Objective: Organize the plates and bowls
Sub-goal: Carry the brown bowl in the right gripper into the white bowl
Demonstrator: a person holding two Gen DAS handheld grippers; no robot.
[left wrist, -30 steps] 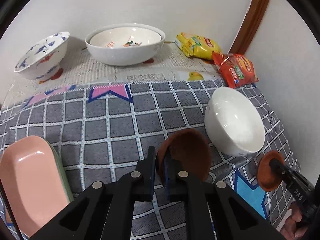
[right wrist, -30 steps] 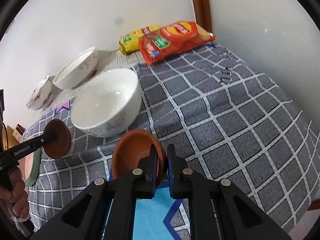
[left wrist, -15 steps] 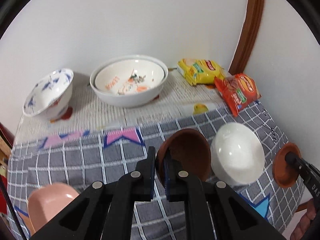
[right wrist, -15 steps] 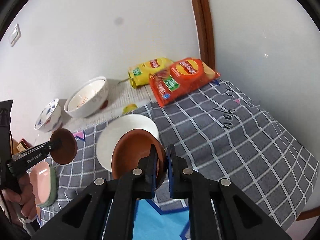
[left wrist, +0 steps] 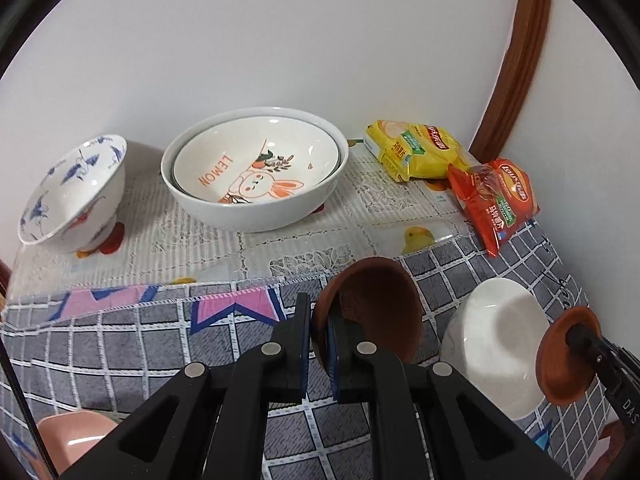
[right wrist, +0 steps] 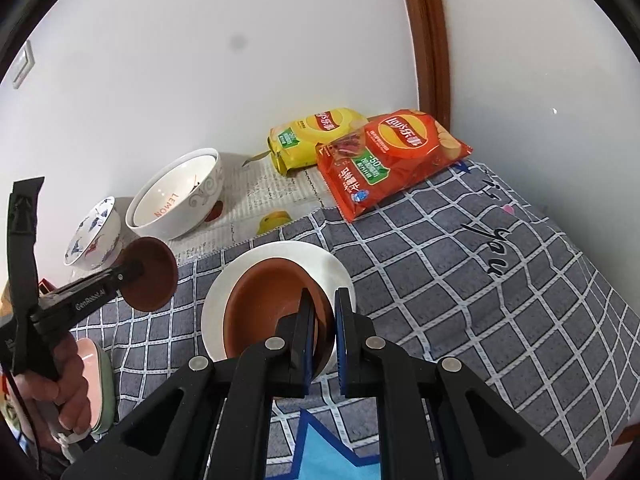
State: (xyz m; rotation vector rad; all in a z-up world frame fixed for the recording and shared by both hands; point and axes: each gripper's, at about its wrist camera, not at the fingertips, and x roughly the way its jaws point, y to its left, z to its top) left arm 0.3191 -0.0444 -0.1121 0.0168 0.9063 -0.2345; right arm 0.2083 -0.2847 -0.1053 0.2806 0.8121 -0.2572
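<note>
Left wrist view: left gripper [left wrist: 318, 336] clamps a small brown clay bowl [left wrist: 372, 312] by its rim, above the checked bench [left wrist: 120, 340]. Right gripper [right wrist: 320, 328] pinches a second brown clay bowl [right wrist: 268, 308] over the plain white bowl [right wrist: 332, 268]. Lemon-print bowls [left wrist: 252, 176] already nested; blue-patterned bowl [left wrist: 72, 192] and pink dish [left wrist: 76, 436] unsorted.

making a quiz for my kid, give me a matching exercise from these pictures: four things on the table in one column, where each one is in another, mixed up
Things:
1. red chip bag
2. lemon bowl
3. blue-patterned bowl
4. plain white bowl

Places:
A. nested inside a larger white bowl
B. leftmost along the back wall
C. on the grey checked cloth
D. leaning on the yellow chip bag

Pairs: 1-D, 2-A, 3-B, 4-C
</note>
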